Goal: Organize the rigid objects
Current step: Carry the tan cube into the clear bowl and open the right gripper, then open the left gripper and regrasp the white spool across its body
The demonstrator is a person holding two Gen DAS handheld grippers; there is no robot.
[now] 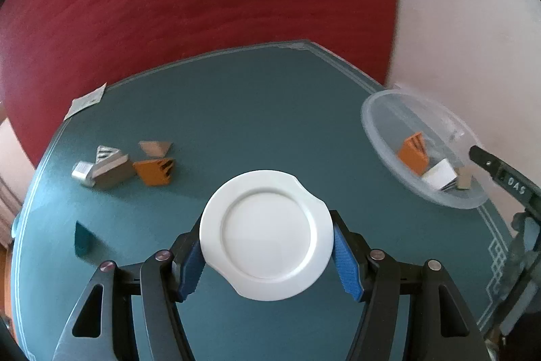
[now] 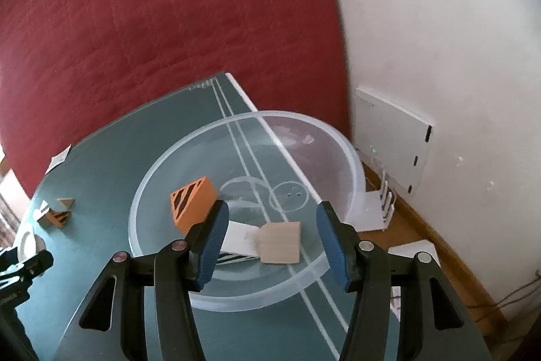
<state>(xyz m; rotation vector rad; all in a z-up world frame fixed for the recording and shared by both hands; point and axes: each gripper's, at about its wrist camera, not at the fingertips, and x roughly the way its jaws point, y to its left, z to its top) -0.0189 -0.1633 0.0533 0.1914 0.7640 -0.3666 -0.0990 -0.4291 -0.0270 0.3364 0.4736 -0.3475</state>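
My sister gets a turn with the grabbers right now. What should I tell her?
Left gripper: fingers either side of the white plate; whether it grips can't be told.
Right gripper: open, empty, over the clear bowl.
In the bowl: an orange block, a white block and a tan block.
Left on the green table: a cluster of about four blocks, including an orange one, a tan one and grey ones.
Done: three blocks sorted.
To do, probably: move the cluster into the bowl too.
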